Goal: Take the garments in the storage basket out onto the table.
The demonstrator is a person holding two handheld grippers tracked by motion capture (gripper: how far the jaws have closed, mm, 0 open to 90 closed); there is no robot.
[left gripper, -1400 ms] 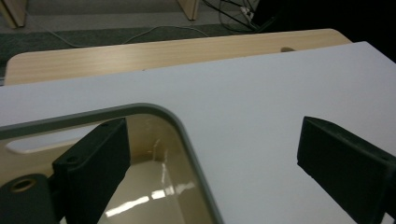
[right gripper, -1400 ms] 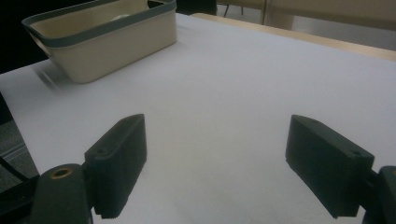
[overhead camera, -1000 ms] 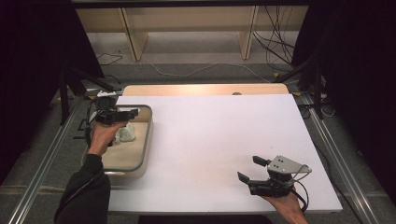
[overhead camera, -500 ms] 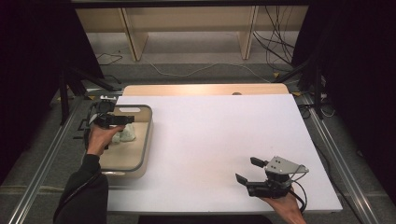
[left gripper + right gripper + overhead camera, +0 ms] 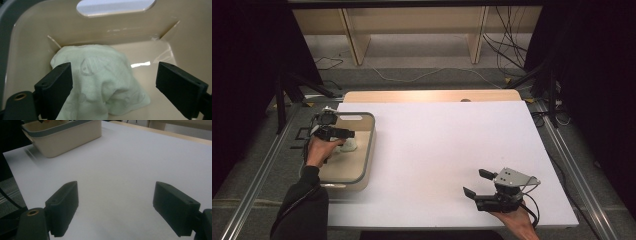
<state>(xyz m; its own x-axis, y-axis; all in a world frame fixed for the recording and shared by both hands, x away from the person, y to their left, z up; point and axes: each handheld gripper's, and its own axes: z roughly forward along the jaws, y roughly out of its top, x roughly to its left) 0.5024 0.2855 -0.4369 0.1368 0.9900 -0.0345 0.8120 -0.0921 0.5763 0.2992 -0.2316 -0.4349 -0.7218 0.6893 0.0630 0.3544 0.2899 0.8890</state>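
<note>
The pale green cloth point(image 5: 100, 82) lies crumpled on the floor of the cream basin point(image 5: 32, 45), bunched toward the far end wall under the handle slot. It sits directly ahead of and below the left gripper point(image 5: 112, 87), partly between its jaws — the heap is offset toward the jaw at the left of that gripper's view, which overlaps the fabric's edge, while the other jaw stands clear over bare basin floor. The cloth's longer run goes from the far wall toward the gripper, roughly along the jaws' line of sight, so a closing stroke would pinch it across its narrower width. The left gripper's jaws stand wide but have just been closing a little; the cloth lies between them with no grip made yet.

In the high view the left gripper point(image 5: 337, 134) is inside the basin point(image 5: 368, 150) beside the cloth point(image 5: 350, 145) — plainly the nearer hand. The right gripper point(image 5: 477, 183) rests well apart at the near right of the white table point(image 5: 447, 140), jaws wide and empty.
</note>
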